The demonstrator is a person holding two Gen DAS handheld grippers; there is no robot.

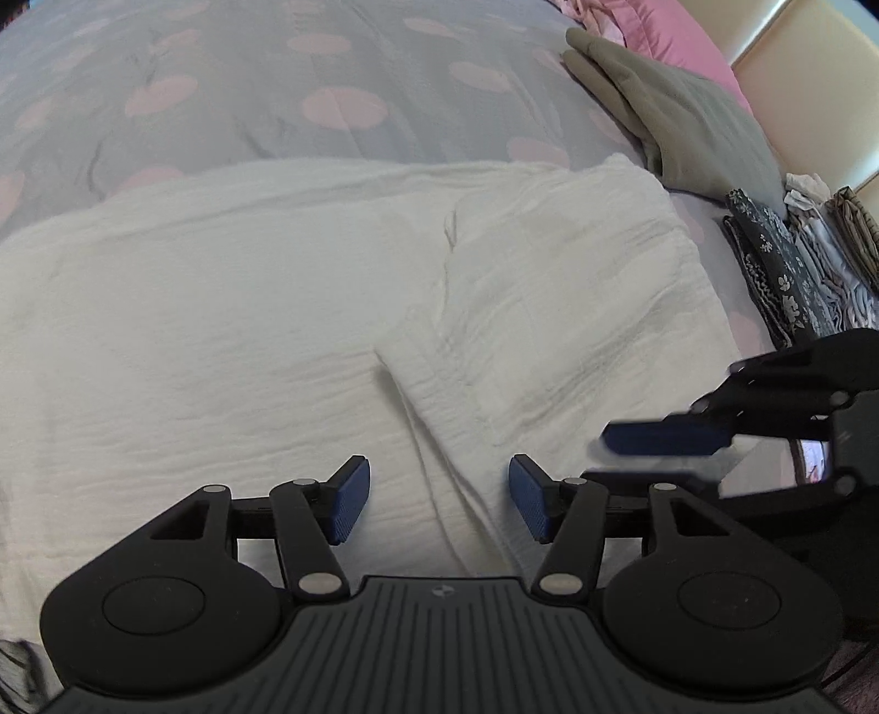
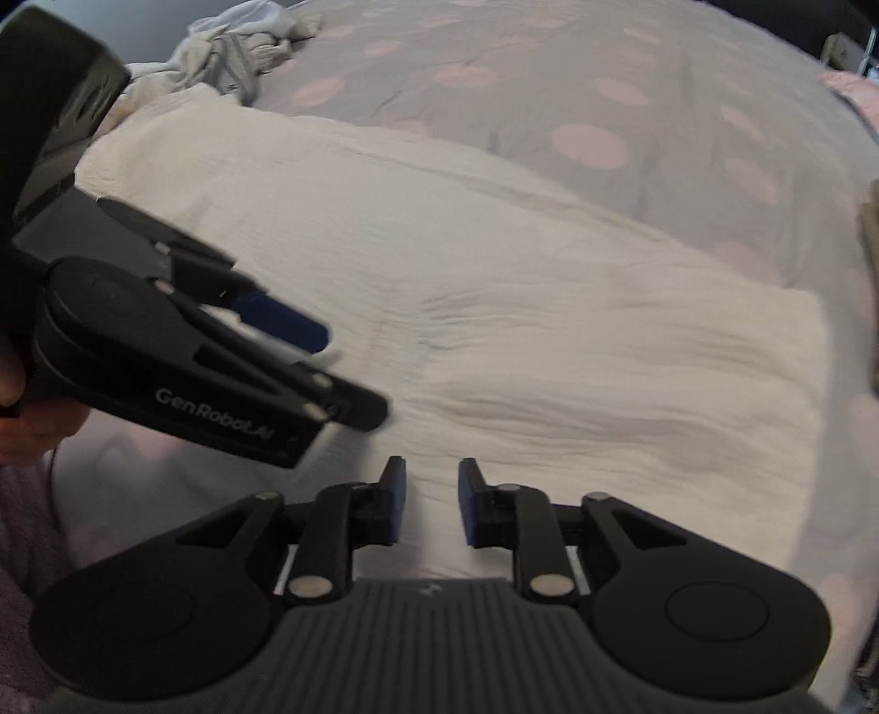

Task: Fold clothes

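- Left wrist view, item one: my left gripper (image 1: pixel 439 500), blue pads spread apart and holding nothing, low over a white garment (image 1: pixel 247 329) spread on the bed.
- The garment's right part is doubled over the rest, and the fold edge runs diagonally down toward my open jaws.
- My right gripper (image 1: pixel 654 456) enters from the right at the garment's near edge; I see a gap between its fingers, nothing gripped.
- Bedspread (image 1: pixel 274 82): grey with pink dots. Far right: a folded grey-green piece (image 1: pixel 676 110), and a stack of folded clothes (image 1: pixel 791 263) beside it.
- Right wrist view: right gripper (image 2: pixel 431 502) parted and empty above the garment's (image 2: pixel 549 329) near hem.
- Left gripper (image 2: pixel 335 373) at left, also parted, over the cloth.
- Crumpled pale clothes (image 2: pixel 241 49) lie at the bed's far left.
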